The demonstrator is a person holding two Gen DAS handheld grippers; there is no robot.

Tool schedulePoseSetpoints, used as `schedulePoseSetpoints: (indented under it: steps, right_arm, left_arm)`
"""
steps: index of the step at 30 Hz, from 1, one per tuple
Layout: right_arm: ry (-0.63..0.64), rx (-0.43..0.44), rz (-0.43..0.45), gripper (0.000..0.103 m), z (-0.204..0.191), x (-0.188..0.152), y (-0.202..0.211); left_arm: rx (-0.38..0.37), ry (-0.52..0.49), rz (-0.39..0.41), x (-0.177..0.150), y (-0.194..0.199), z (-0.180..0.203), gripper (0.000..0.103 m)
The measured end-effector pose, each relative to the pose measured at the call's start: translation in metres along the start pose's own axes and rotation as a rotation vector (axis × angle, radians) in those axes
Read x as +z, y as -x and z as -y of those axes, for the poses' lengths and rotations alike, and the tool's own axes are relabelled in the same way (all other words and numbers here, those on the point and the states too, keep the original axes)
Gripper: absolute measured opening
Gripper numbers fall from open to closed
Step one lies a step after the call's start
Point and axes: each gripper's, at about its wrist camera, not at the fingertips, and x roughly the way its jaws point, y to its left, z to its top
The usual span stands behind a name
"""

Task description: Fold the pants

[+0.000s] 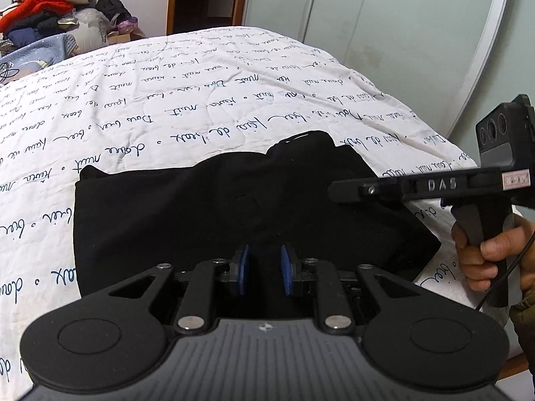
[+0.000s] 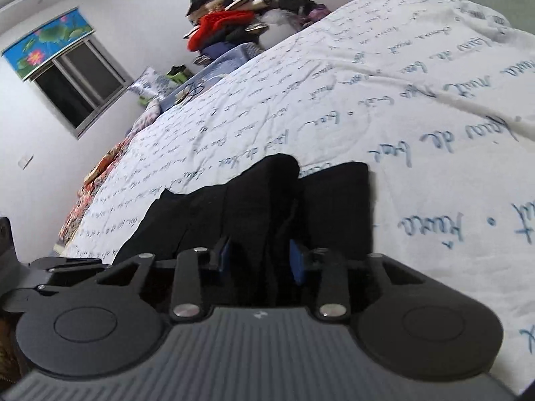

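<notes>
The left tool (image 1: 265, 270), jaws slightly parted and gripping nothing visible, hovers at the near edge of the black folded pants (image 1: 234, 207) on the bed (image 1: 200, 100), long axis running crosswise ahead, while the right tool (image 2: 260, 257), half-parted, straddles cloth at their right end.

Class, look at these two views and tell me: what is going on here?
A person is folding black pants on a bed covered by a white quilt printed with handwriting. They hold a set of tongs in each hand. The left tongs sit narrowly parted over the near edge of the pants. The right tongs have a bunched fold of the fabric between their pads. The pants lie in a compact, partly folded bundle.
</notes>
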Motion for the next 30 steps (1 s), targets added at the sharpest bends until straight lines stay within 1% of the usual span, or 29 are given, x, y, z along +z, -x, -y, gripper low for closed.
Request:
schedulePoseSetpoints:
  steps: [1,2,3,4,7,12,13,15,17,19,20,21,22,23,25,27,30]
  right_arm:
    - [0.02,0.003,-0.009,0.038,-0.003,-0.001,-0.001]
    - [0.04,-0.004,-0.009,0.032,-0.007,-0.001,-0.002]
    - [0.05,-0.009,-0.004,0.022,-0.01,-0.003,0.0]
    - [0.052,-0.004,0.007,0.018,-0.013,-0.003,0.003]
    - [0.062,-0.026,0.048,0.015,-0.023,-0.005,0.016]
    - [0.036,-0.054,0.126,0.014,-0.03,-0.012,0.05]
    - [0.031,-0.063,0.129,0.014,-0.027,-0.015,0.056]
    - [-0.001,-0.107,0.123,0.014,-0.016,-0.021,0.061]
    - [-0.042,-0.117,0.117,0.014,-0.005,-0.026,0.062]
    - [-0.058,-0.117,0.108,0.016,-0.002,-0.026,0.059]
    - [-0.036,-0.148,0.093,0.019,-0.003,-0.024,0.055]
    - [-0.003,-0.194,0.083,0.027,-0.006,-0.023,0.051]
    - [0.018,-0.23,0.082,0.037,-0.008,-0.023,0.048]
    - [0.012,-0.247,0.103,0.044,-0.01,-0.022,0.052]
    - [0.004,-0.266,0.164,0.045,-0.011,-0.021,0.068]
    - [-0.004,-0.233,0.212,0.045,-0.015,-0.025,0.088]
    - [0.01,-0.198,0.205,0.045,-0.026,-0.042,0.108]
  left_arm:
    - [0.001,0.004,0.0,0.0,0.001,-0.001,0.02]
    - [0.002,0.009,0.001,0.001,0.001,-0.002,0.02]
    - [0.003,0.014,0.003,0.002,0.002,-0.003,0.02]
    - [0.004,0.021,0.005,0.003,0.003,-0.004,0.02]
    - [-0.003,0.048,0.016,0.007,0.006,-0.008,0.02]
    - [-0.018,0.073,0.024,0.009,0.01,-0.016,0.02]
    - [-0.014,0.077,0.021,0.009,0.009,-0.017,0.02]
    - [-0.011,0.078,0.007,0.007,0.005,-0.018,0.02]
    - [-0.006,0.073,-0.003,0.005,0.001,-0.017,0.02]
    - [0.007,0.065,-0.009,0.004,0.0,-0.016,0.02]
    - [0.008,0.061,-0.008,0.004,0.001,-0.015,0.02]
    - [0.008,0.056,-0.003,0.004,0.002,-0.015,0.02]
    - [0.011,0.052,0.004,0.003,0.004,-0.016,0.02]
    - [0.017,0.052,0.008,0.003,0.006,-0.017,0.02]
    - [0.027,0.061,0.007,0.003,0.007,-0.021,0.02]
    - [0.016,0.082,-0.003,0.003,0.005,-0.025,0.02]
    - [-0.005,0.098,-0.012,0.003,0.003,-0.025,0.02]
